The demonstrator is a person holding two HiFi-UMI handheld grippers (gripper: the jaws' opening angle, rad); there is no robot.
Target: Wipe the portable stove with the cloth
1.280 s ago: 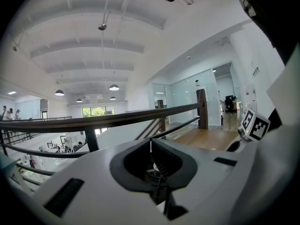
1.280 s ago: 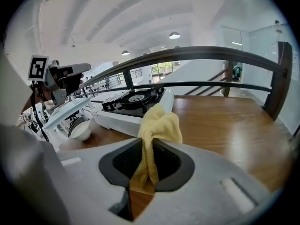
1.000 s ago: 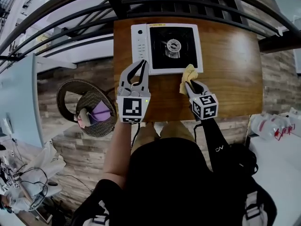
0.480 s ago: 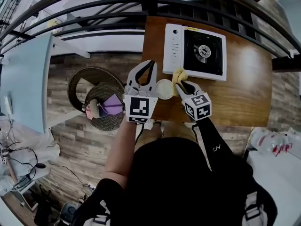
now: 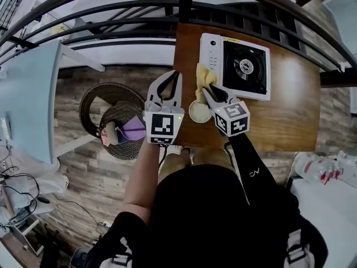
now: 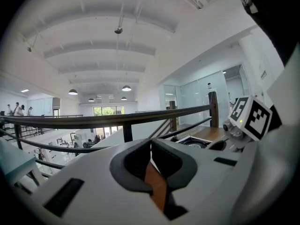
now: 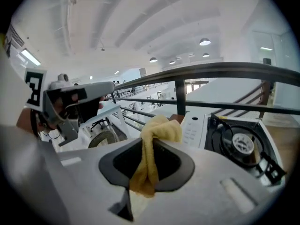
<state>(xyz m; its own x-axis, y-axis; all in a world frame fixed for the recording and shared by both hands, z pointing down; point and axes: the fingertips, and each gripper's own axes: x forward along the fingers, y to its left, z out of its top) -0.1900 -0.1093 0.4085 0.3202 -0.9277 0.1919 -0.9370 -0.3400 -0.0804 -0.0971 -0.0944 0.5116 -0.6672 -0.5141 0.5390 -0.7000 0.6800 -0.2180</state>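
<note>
The portable stove (image 5: 240, 66) is white with a black burner top and lies on the wooden table (image 5: 279, 113). My right gripper (image 5: 204, 89) is shut on the yellow cloth (image 5: 203, 76), which bunches up against the stove's left end by the control panel. In the right gripper view the cloth (image 7: 158, 129) hangs pinched in the right gripper (image 7: 151, 143), with the stove (image 7: 234, 137) just ahead on the right. My left gripper (image 5: 173, 75) hovers at the table's left edge, shut with nothing in it. The left gripper view shows its pads (image 6: 161, 158) pressed together.
A small round pale cup (image 5: 199, 111) stands on the table between the two grippers. A black metal railing (image 5: 184, 7) runs along the table's far side. A wicker chair (image 5: 114, 121) with a purple item sits on the floor to the left.
My right gripper has carried the cloth leftward along the stove's front edge, from its right corner to its left end. The left gripper has shifted left, off the stove's front, to the table's edge.
</note>
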